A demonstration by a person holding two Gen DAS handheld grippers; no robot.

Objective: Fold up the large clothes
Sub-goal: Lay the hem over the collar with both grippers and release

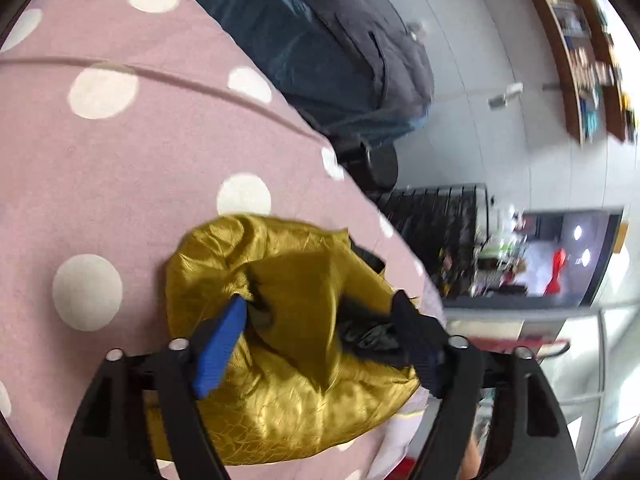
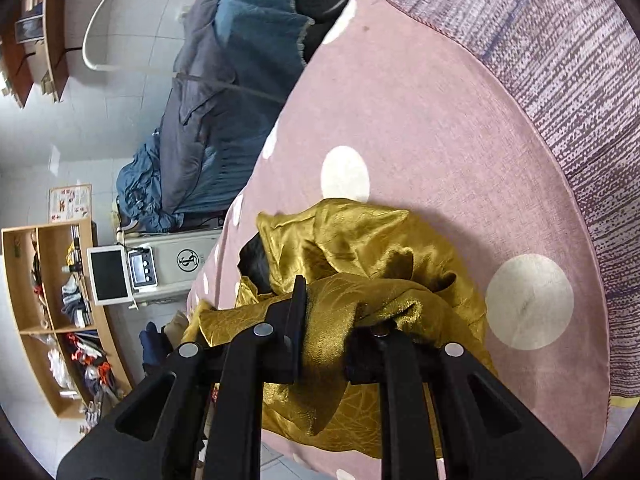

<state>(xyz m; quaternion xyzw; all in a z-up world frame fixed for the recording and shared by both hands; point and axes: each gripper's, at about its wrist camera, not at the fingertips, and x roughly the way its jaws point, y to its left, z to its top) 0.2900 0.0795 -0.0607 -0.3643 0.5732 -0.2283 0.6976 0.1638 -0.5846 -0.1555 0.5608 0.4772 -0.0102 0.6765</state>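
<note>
Straddling a bunched gold garment [image 1: 288,320], the left gripper [image 1: 320,312] stands wide, apparently clamping nothing; the right gripper [image 2: 340,312] has cloth draped between its fingers, grip unclear. The garment lies on the dotted bedspread [image 1: 120,160] near its edge and could slither off.

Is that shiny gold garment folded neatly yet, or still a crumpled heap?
Still crumpled. The gold garment lies bunched in loose, uneven creases on the dotted pink cover, with no flat edges.
</note>
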